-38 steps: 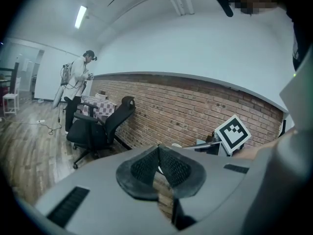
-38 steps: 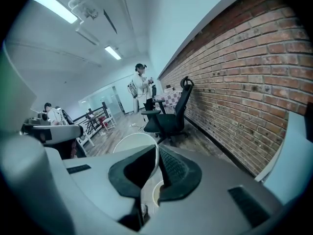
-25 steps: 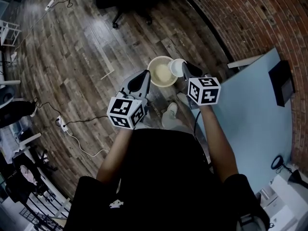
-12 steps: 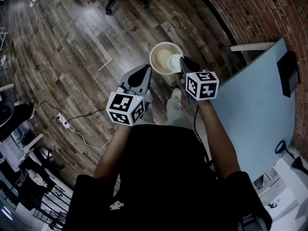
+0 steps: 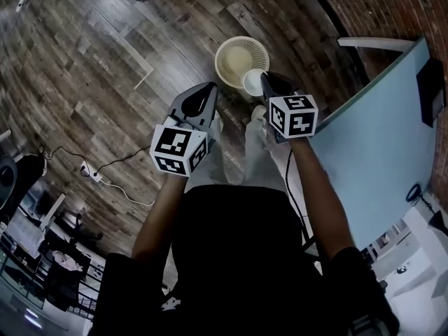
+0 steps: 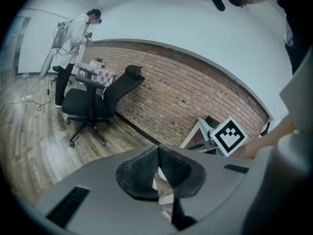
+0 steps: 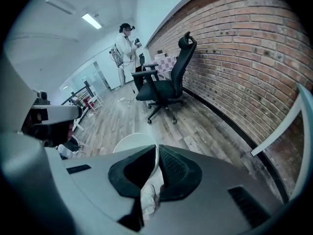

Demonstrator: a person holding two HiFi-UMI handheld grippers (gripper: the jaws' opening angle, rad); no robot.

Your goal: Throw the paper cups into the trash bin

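A cream round trash bin (image 5: 236, 51) stands on the wood floor ahead of my feet. A white paper cup (image 5: 252, 82) hangs at the bin's near right rim, mouth up, its wall pinched by my right gripper (image 5: 265, 80). In the right gripper view the cup's rim (image 7: 128, 142) curves left of the shut jaws of the right gripper (image 7: 156, 152). My left gripper (image 5: 208, 89) hovers left of the bin, nearer to me. Its tips touch and hold nothing, as the left gripper view shows (image 6: 158, 150).
A light blue table (image 5: 378, 131) runs along my right, with a brick wall (image 5: 392, 5) behind it. A black office chair (image 6: 95, 104) stands by the wall, and a person (image 6: 73, 38) stands further off. A cable and power strip (image 5: 91, 175) lie on the floor at left.
The bin has slid up in the head view. The cup, still in the right gripper, went from the bin's right rim to its near right rim. The left gripper stays shut.
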